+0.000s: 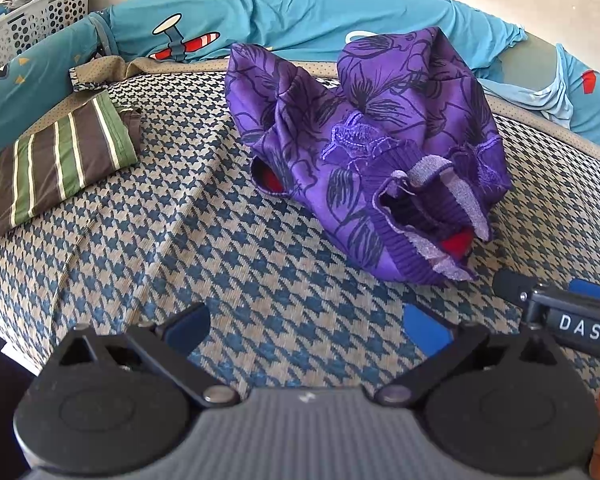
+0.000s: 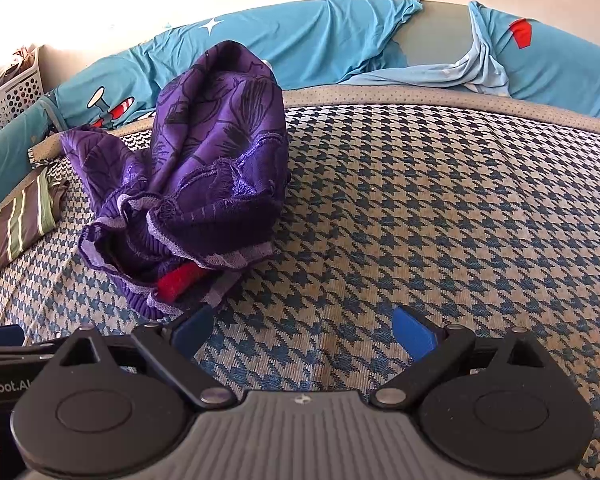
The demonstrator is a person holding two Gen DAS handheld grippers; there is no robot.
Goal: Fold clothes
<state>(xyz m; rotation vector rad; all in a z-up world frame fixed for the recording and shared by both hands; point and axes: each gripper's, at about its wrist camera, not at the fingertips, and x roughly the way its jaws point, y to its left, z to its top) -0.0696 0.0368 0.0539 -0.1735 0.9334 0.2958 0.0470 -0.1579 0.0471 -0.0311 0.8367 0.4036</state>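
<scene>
Crumpled purple floral-print garment with ribbed knit cuffs (image 1: 364, 148) sits heaped on the blue-and-beige houndstooth bed cover (image 1: 204, 248), unfolded, a red lining showing at its openings. Left gripper (image 1: 318, 326) hovers low over the cover, blue-tipped fingers (image 1: 426, 324) spread wide, nothing between them; garment lies ahead and to the right, apart. Right gripper (image 2: 304, 330) likewise spread and empty; garment hem just ahead of its left finger (image 2: 192, 328), contact unclear. Folded brown-green striped cloth (image 1: 60, 160) lies far left.
</scene>
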